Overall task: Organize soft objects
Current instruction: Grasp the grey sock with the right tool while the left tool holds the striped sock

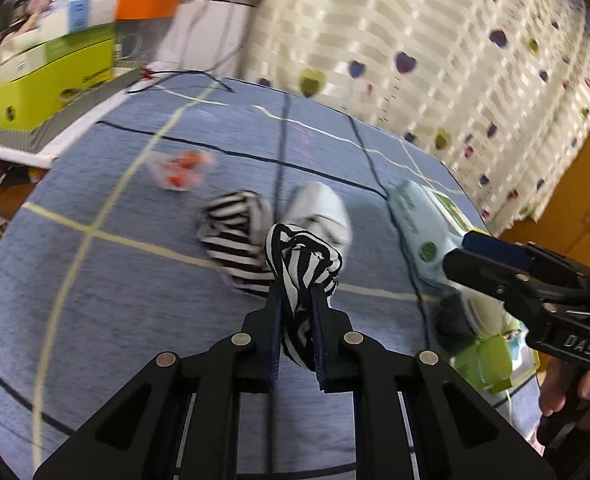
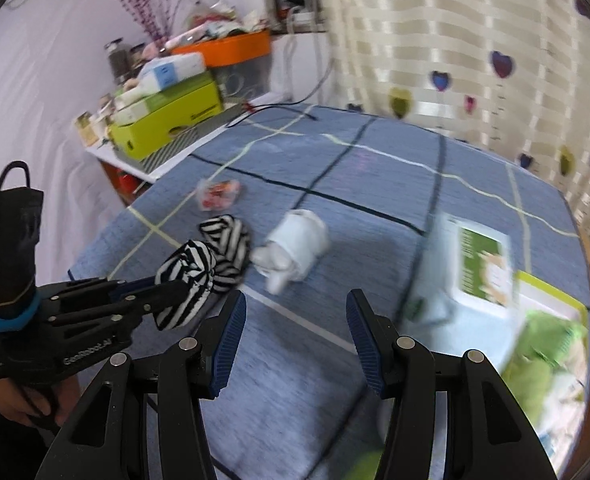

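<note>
Left wrist view: the left claw point(image 1: 297, 308) grips a black-and-white striped sock bundle point(image 1: 301, 264) at centre frame, above the blue checked counter point(image 1: 115, 300).

Right wrist view: the right claw point(image 2: 295, 320) gapes wide, holding nothing; a second striped sock point(image 2: 229, 240) and a white rolled sock point(image 2: 295, 246) lie mid-frame, seemingly unsorted.

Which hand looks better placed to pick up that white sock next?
The right gripper: it is open, empty and aimed toward the white sock. The left gripper is shut on a striped sock.
</note>
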The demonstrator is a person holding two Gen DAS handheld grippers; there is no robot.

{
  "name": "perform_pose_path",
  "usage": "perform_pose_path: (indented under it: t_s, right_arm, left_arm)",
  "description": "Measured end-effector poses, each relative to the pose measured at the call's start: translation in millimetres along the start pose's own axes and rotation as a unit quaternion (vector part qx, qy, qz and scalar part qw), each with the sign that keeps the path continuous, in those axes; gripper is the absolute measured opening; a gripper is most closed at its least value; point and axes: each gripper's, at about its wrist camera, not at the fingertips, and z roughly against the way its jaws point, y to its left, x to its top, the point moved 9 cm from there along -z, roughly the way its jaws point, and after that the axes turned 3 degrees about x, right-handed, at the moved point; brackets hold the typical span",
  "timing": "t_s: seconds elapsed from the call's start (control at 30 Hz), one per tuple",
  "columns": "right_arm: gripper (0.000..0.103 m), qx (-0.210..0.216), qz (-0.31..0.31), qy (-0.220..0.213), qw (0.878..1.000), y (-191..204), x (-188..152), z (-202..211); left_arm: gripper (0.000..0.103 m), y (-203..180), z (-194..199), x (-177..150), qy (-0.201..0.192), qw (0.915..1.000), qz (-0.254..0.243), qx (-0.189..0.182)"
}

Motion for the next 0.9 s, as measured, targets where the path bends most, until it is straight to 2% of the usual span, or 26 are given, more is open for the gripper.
perform_pose_path:
  t_s: [0.3, 0.5, 0.9]
  right_arm:
    - [0.052, 0.032, 0.042, 0.042, 0.998, 44.5, 22.2, -68.7]
    - [0.052, 0.034, 0.044, 0.059, 0.997, 51.1, 32.4, -102.6]
    - [0.052, -0.087, -0.017, 0.051, 0.995, -0.7, 37.9, -124.1]
  left_arm:
    - [0.014, 53.7, 13.5, 4.5, -0.02, 0.9986, 0.041, 0.026]
    - [0.014, 76.7, 16.8, 4.0, -0.024, 0.9972, 0.063, 0.03]
    - [0.014, 82.8, 12.2, 2.3, -0.021, 0.997, 0.073, 0.019]
